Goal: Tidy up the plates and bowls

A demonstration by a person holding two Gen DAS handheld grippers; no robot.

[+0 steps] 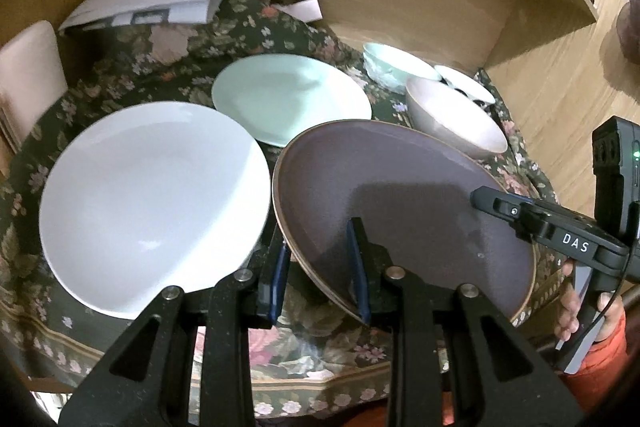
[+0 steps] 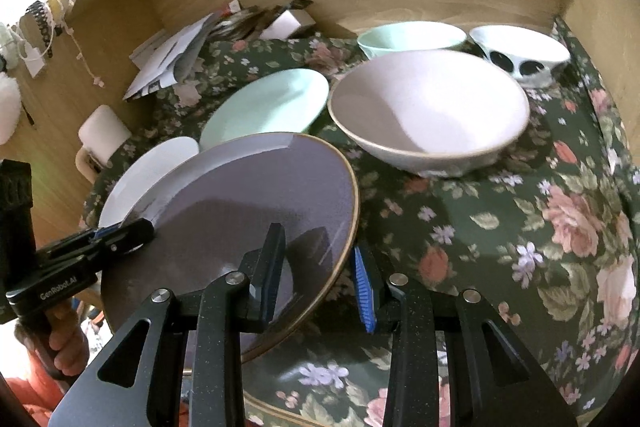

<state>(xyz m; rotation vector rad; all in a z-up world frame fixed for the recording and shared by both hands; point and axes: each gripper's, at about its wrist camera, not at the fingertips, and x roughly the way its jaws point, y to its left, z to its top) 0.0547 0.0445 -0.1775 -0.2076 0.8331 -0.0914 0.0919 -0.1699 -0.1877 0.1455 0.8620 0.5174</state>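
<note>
- Left gripper (image 1: 320,267) pinches the near-left rim of the purple plate (image 1: 400,187), one pad under the edge and one on top.
- Right gripper (image 2: 320,275) clamps the same plate's opposite rim, so the plate hangs between both claws, tilted and off the floral cloth (image 2: 480,247).
- Just left of the left claw lies the white plate (image 1: 152,203), nearly touching the purple plate's edge; ahead of it sits the mint plate (image 1: 288,95).
- Ahead of the right claw stands the large pale bowl (image 2: 428,111), with the mint bowl (image 2: 412,37) and spotted bowl (image 2: 520,53) behind it.
- Judged from this, stacking means carrying the plate leftward; the left hand is nearer the white plate.
</note>
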